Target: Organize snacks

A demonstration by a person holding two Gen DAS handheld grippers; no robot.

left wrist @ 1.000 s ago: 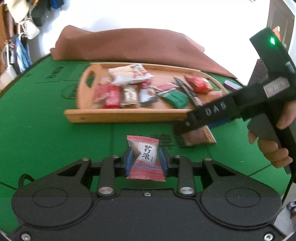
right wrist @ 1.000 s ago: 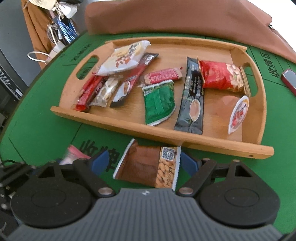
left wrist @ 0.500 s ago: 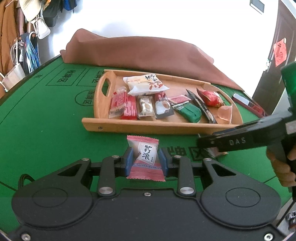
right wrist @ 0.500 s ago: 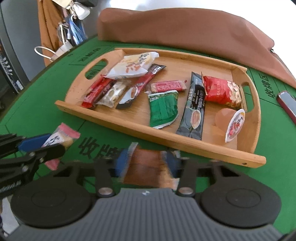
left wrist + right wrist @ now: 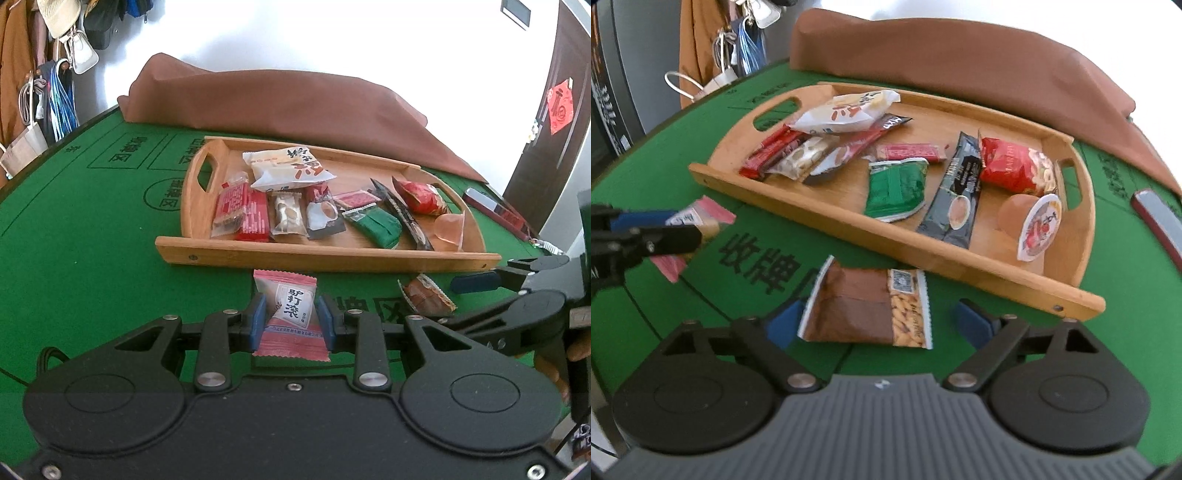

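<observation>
The left gripper is clamped on a pink snack packet with a white panel of black Chinese characters and crimped ends, held upright just short of the near wall of the wooden tray. The right gripper stands wide open, its blue pads either side of a brown almond packet that lies flat on the green felt table beside the tray's near wall, touching neither pad. The tray holds a white packet, red sticks, a nougat bar, a green pouch, a black coffee stick, a red nut bag and a jelly cup. The felt bears printed black characters and outlined boxes. A brown cloth is heaped behind the tray, bags hang at the left against a white wall, and a dark door stands at the right.
</observation>
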